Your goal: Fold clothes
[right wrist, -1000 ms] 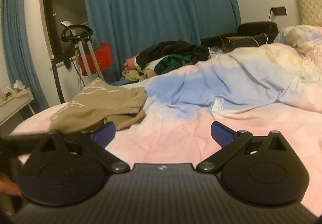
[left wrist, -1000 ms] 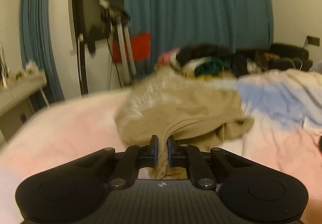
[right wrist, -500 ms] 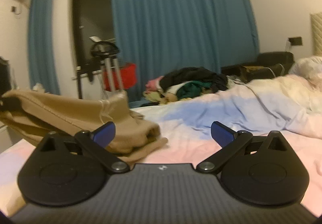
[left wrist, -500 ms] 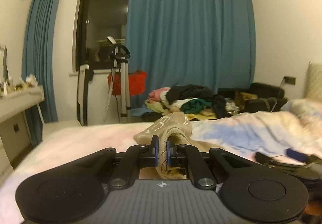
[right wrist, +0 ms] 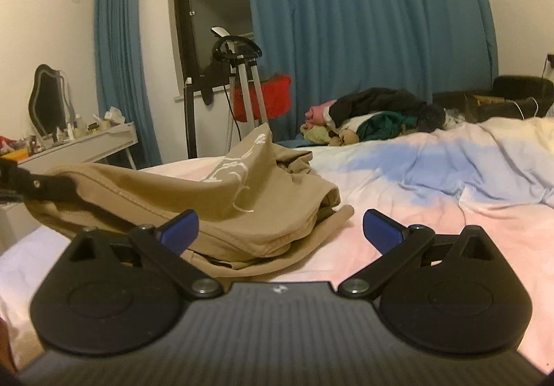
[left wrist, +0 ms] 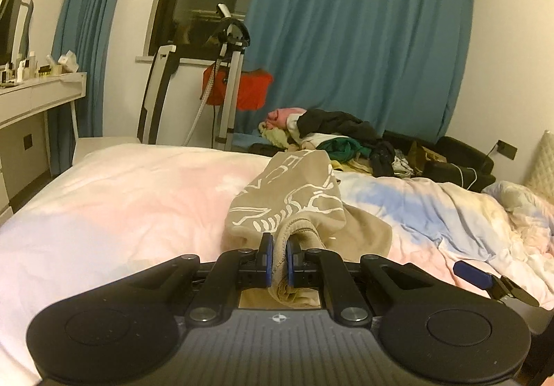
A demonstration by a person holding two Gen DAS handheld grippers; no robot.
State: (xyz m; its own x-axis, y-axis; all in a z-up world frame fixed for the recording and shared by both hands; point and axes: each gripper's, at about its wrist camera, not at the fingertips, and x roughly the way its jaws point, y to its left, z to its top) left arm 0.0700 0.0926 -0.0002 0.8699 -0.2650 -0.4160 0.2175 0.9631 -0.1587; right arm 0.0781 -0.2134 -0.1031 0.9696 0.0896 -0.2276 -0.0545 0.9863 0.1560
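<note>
Between left tongs: pinched tan garment.

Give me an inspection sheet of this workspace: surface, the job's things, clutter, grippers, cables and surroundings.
Surface: bed with a rumpled pink, blue and cream duvet.
Job's things: tan garment with white print, one edge lifted, the rest bunched on the bed.
Clutter: pile of unfolded clothes beyond the bed's far edge; small items on a white dresser.
Grippers: left gripper shut on the tan garment's edge; right gripper open, nothing between its fingers, the garment just beyond them.
Cables: a white cable over the dark seat; a wall socket with a plug.
Surroundings: blue curtains, dark window, exercise bike, mirror, wall air conditioner.
</note>
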